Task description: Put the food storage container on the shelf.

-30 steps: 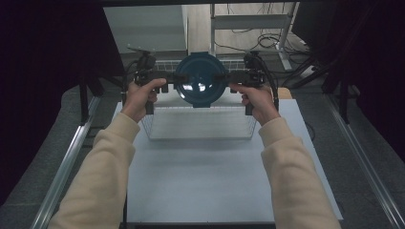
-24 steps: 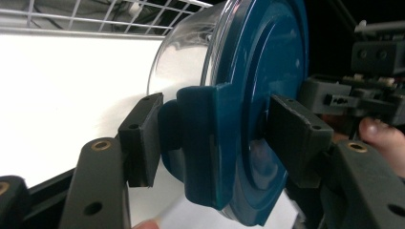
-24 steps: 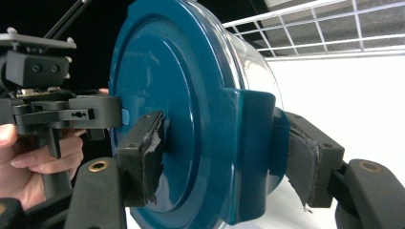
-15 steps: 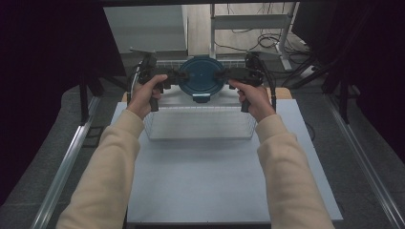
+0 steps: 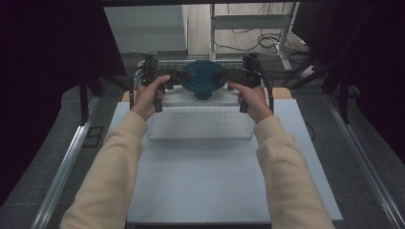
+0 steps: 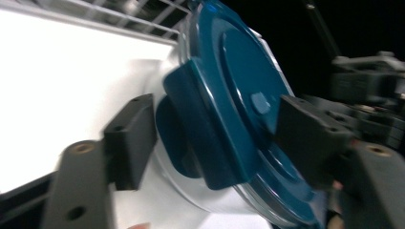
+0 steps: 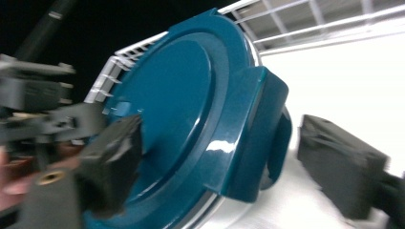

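Both tools have just opened: left tool (image 5: 175, 78) and right tool (image 5: 231, 75) straddle the container (image 5: 204, 78) latches ungripped. Withdraw straight outward, or a pad snags a latch and tips the container off the far rack (image 5: 200, 121).

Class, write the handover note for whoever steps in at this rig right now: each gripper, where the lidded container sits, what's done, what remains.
Left gripper: jaws have just been opening, standing on either side of the blue lid's side clip, not clamped.
Right gripper: jaws have just sprung open around the opposite clip, pads off it.
Container: white, lid on, at the far edge of the table, beyond the wire basket.
Done: container set down there, grips loosened.
Left: probably draw both grippers clear; whether the clips are latched is unclear.
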`<state>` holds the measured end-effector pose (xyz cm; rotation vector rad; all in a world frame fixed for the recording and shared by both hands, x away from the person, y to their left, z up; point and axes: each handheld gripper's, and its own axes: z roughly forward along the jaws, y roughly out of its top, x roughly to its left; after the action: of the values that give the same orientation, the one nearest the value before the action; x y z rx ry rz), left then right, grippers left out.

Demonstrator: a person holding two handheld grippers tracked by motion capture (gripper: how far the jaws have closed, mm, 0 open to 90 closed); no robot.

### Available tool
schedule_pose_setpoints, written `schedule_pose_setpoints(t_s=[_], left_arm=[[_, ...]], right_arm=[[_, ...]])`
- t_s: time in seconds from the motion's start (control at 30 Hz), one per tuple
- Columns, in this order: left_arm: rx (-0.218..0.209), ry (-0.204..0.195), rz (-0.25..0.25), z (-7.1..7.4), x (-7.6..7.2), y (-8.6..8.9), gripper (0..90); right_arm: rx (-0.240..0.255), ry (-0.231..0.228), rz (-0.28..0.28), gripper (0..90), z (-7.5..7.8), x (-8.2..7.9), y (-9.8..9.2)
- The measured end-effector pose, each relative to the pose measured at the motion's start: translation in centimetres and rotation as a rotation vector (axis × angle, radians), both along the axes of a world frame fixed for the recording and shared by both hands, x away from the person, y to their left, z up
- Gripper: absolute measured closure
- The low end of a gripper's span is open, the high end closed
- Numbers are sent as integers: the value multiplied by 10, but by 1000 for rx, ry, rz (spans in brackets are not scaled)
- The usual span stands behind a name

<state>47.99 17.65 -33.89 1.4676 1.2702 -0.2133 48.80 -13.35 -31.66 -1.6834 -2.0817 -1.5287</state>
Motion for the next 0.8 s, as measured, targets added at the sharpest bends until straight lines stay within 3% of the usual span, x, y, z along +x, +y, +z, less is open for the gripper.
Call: schedule_pose_setpoints(t_s=[0.1,0.2,0.27,0.37,0.43,0.6,0.7,0.73,0.8], left_arm=[[42,-58,59,5,-8,0,204],[81,-118,78,12,-21,1,191],[128,-159,38,15,-34,1,192],[181,-211,5,13,-57,4,193],[200,-248,-11,9,-76,7,200],[266,-369,-62,-8,-136,2,216],[299,-396,-88,-23,-158,-3,216],[328,-408,-91,-31,-166,-3,215],[324,-398,-93,-43,-176,-2,216]], right_arm=[[-85,-37,-17,74,6,-10,0],[-152,-81,-3,61,11,-26,-3],[-176,-128,20,62,14,-38,-7],[-233,-239,48,86,16,-62,-15],[-240,-285,68,98,12,-76,-22],[-221,-331,77,121,-8,-111,-45],[-232,-368,91,128,-24,-136,-56],[-235,-371,97,130,-28,-142,-58],[-250,-389,114,134,-42,-161,-64]])
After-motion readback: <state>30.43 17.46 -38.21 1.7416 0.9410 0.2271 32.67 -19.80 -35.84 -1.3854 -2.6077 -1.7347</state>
